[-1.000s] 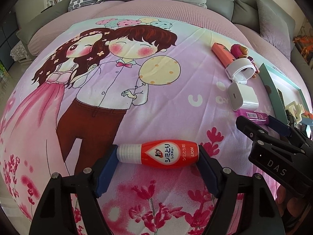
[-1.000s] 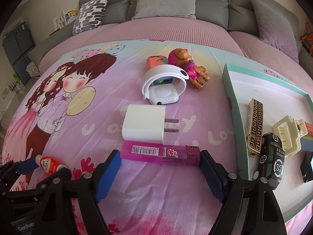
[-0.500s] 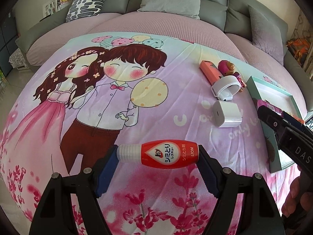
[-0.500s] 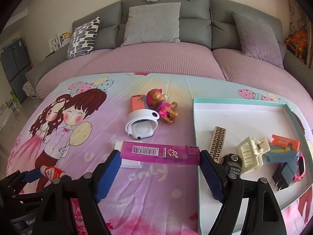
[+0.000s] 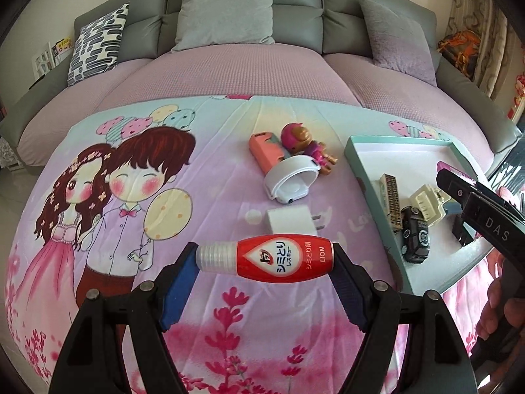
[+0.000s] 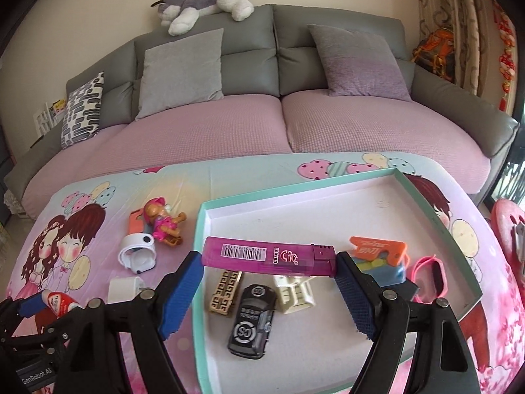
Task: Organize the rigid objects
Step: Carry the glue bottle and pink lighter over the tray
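Left gripper (image 5: 265, 259) clamped end to end on a red bottle (image 5: 265, 259) with a clear ribbed cap, bottle crosswise between the blue pads (image 5: 178, 282), held in the air above the cartoon-print sheet (image 5: 213, 197). Right gripper (image 6: 269, 259) clamped the same way on a pink lighter (image 6: 269, 259) (barcode label facing up), lighter crosswise, hanging over the near part of the tray (image 6: 200, 229).

Tray is a shallow white box with a teal rim, lying on the sheet on the right. Inside, near end: black toy car (image 6: 252, 321), gold patterned bar (image 6: 226, 295) just left of the car, cream hair clip (image 6: 295, 295) just right of it. Further right in the tray: an orange card (image 6: 377, 246) on top of a blue block (image 6: 384, 269), a black plug (image 6: 410, 290), a pink band (image 6: 430, 272).

Loose on the sheet, left of the tray: white charger (image 5: 288, 223) nearest, prongs towards the tray. Beyond it a white wristband device (image 5: 290, 180), then a salmon case (image 5: 262, 151) and a small pink toy figure (image 5: 305, 144) side by side, touching the wristband.

Behind: grey sofa with a mauve cover (image 6: 197, 138), cushions, plush dog (image 6: 203, 3) on the backrest.
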The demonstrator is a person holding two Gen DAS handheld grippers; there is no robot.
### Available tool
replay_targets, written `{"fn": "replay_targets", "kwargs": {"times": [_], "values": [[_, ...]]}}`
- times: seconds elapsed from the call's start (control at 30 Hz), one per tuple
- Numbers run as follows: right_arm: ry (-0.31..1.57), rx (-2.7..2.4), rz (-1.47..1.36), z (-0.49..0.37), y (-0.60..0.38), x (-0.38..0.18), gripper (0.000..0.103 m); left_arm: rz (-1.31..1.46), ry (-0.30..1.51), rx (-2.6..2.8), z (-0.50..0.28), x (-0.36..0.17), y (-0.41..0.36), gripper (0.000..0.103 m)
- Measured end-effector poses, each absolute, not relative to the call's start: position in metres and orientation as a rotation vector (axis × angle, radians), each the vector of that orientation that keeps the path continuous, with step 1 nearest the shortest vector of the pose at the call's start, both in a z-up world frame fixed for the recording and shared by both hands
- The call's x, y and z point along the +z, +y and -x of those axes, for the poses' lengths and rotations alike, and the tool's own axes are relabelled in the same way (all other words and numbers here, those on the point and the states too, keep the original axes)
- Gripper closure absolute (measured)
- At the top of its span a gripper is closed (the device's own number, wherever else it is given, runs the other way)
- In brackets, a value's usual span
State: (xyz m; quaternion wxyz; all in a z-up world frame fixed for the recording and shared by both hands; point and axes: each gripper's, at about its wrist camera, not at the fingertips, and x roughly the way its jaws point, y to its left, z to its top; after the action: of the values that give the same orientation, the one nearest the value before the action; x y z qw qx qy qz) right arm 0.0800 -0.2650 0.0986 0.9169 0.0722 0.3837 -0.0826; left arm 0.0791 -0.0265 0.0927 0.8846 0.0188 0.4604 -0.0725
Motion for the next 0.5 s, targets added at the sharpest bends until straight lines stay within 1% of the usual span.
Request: {"fn": "replay_targets", "kwargs": {"times": [0.27, 0.5], "values": [[0.789, -0.302, -0.225, -0.071, -0.319, 0.097, 0.020, -0.109, 0.900, -0.296, -0.099, 0.117, -0.096, 0.024], [0.759, -0.460, -0.272, -0.057, -0.361, 0.098, 0.020, -0.131, 0.895, -0.378, -0.116, 0.108, -0.154, 0.024]]}}
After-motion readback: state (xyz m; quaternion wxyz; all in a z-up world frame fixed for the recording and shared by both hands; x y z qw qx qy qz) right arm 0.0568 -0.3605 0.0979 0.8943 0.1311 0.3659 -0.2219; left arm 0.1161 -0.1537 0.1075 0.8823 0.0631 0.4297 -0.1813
